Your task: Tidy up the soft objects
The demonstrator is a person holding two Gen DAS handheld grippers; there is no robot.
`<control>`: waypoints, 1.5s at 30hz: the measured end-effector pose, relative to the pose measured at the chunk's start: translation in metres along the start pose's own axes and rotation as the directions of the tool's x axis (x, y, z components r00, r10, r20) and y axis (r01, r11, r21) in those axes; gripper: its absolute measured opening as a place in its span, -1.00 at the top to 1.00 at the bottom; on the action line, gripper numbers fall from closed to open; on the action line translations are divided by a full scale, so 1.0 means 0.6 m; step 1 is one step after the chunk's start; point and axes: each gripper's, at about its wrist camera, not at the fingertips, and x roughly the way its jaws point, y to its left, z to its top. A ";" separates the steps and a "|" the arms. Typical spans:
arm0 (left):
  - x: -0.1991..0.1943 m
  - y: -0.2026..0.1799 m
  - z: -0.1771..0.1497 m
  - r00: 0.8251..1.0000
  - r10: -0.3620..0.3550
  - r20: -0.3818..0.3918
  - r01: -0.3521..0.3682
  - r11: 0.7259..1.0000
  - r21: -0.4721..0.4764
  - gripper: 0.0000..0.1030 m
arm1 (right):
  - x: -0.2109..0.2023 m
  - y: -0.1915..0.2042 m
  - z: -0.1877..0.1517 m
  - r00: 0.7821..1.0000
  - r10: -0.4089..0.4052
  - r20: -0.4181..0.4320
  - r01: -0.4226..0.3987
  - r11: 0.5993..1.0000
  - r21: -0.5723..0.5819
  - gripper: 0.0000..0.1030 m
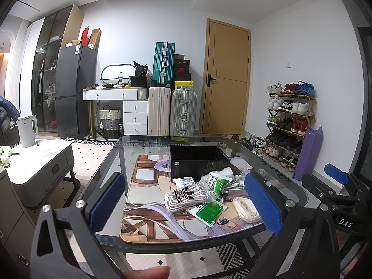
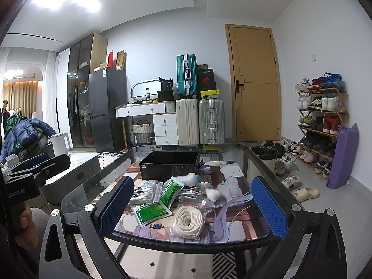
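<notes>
A pile of soft items lies on the printed mat of a glass table: a bag of grey Adidas laces, green gel packs, a bag of coiled white lace, and white foam and socks. An open black box stands just behind the pile. My left gripper is open and empty, held before the table's near edge. My right gripper is open and empty, likewise in front of the pile.
A grey side cabinet with a white kettle stands left of the table. A shoe rack, loose shoes on the floor and a purple bag are at the right. Suitcases stand by the back wall.
</notes>
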 end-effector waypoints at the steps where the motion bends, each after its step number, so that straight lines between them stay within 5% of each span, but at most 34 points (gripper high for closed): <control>1: 0.000 0.000 0.000 1.000 0.000 0.000 0.000 1.000 0.000 -1.00 | 0.000 0.000 0.000 1.000 0.000 0.000 0.000 1.000 -0.001 -0.99; 35: 0.001 0.001 -0.001 1.000 0.002 -0.007 -0.002 1.000 0.000 -1.00 | 0.017 0.002 -0.023 1.000 0.011 -0.024 -0.011 1.000 -0.012 -0.99; 40: 0.018 -0.002 -0.005 0.999 -0.001 -0.038 0.001 1.000 0.006 -1.00 | 0.050 -0.004 -0.002 0.997 0.035 -0.070 -0.038 0.999 -0.033 -0.99; 45: 0.071 0.001 0.002 0.987 -0.001 -0.159 0.006 1.000 0.028 -1.00 | 0.101 -0.013 0.024 0.984 0.057 -0.167 -0.067 0.996 -0.055 -0.99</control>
